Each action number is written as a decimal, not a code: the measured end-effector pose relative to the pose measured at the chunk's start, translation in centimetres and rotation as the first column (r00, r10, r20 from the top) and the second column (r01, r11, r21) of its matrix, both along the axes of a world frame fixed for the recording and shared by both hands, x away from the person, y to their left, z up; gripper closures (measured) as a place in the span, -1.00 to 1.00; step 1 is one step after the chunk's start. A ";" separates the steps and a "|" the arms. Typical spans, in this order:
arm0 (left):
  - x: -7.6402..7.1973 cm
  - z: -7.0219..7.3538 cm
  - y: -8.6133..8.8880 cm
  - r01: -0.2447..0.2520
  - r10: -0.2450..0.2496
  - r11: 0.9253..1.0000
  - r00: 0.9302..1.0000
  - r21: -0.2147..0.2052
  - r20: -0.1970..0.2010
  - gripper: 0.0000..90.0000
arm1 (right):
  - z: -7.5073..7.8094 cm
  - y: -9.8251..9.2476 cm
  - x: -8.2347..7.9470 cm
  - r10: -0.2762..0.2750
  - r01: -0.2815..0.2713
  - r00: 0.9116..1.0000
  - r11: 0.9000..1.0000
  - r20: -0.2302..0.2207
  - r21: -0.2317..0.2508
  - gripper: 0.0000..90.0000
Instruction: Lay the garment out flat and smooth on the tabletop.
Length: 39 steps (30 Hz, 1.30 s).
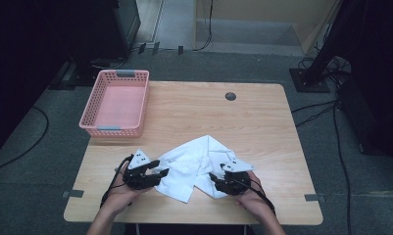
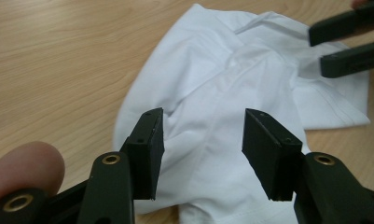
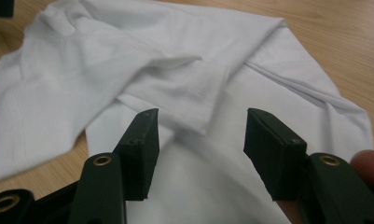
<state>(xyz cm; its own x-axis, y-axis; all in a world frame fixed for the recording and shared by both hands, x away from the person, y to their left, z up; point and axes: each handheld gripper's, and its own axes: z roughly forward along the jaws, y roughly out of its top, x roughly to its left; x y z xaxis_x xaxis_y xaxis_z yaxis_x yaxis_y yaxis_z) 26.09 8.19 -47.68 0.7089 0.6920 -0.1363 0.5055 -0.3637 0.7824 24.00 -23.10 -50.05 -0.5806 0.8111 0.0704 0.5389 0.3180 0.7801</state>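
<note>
Your hands: two came in at the near table edge, each carrying one gripper.
Left gripper (image 1: pixel 159 171): you had its jaws apart, nothing between the pads, poised at the left edge of the white cloth (image 1: pixel 199 164).
Cloth position: it lay crumpled on the wooden table (image 1: pixel 194 105), near your edge, between both grippers.
Cloth handling: you could judge it light, soft and limp; it would sag and drag, so pinching a hemmed edge or corner looked surer than a loose fold.
Right gripper (image 1: pixel 215 177): you had its jaws apart too, over the cloth's right side, pressing on nothing.
Basket: a pink basket (image 1: pixel 116 129) stood at the far left, well apart from the cloth.
Count: one cloth, one basket, two grippers.
</note>
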 end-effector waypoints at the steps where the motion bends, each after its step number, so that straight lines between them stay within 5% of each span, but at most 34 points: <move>1: 0.0 0.0 0.0 0.000 0.000 1.000 1.000 0.000 0.000 0.09 | 0.0 0.0 0.0 0.000 0.000 1.000 1.000 0.000 0.000 0.02; 9: 0.1 -0.4 0.0 -0.019 0.019 1.000 1.000 0.011 -0.016 0.08 | -0.3 2.3 2.3 -0.078 0.078 0.994 0.997 -0.079 -0.005 0.22; 13: -0.3 -0.6 -1.1 0.009 -0.011 0.999 0.999 -0.035 -0.036 0.08 | 0.1 2.5 2.2 -0.083 0.088 0.991 0.995 -0.103 0.046 0.97; 14: -0.4 -0.7 -1.7 0.006 -0.008 0.999 0.999 -0.040 -0.034 0.05 | 0.4 2.6 1.9 -0.064 0.070 0.993 0.996 -0.094 0.057 1.00; 17: -1.0 -1.3 -3.9 -0.002 0.002 1.000 1.000 -0.017 -0.026 -0.10 | 1.3 3.0 0.9 0.008 -0.005 0.998 0.998 -0.055 0.064 1.00; 20: -1.6 -1.7 -5.3 -0.010 0.010 1.000 1.000 0.012 -0.006 -0.15 | 1.7 3.0 0.6 0.003 -0.001 0.999 0.998 -0.035 0.058 0.96; 23: -2.8 -2.3 -7.4 -0.018 0.015 0.997 0.999 0.074 0.035 -0.16 | 1.4 2.0 0.9 -0.062 0.062 0.998 0.997 -0.016 0.053 0.67; 30: -3.9 -3.4 -9.7 -0.043 0.036 0.987 0.998 0.153 0.053 -0.05 | -0.8 0.4 2.0 -0.170 0.170 0.984 0.985 -0.048 0.013 0.33; 32: -4.0 -3.9 -9.9 -0.054 0.044 0.983 0.997 0.177 0.061 0.08 | -1.4 0.2 2.1 -0.189 0.189 0.981 0.982 -0.054 0.006 0.29; 39: -3.3 -3.6 -8.6 -0.034 0.032 0.989 0.999 0.146 0.013 0.74 | -2.2 0.0 2.1 -0.171 0.170 0.985 0.985 -0.011 -0.039 0.13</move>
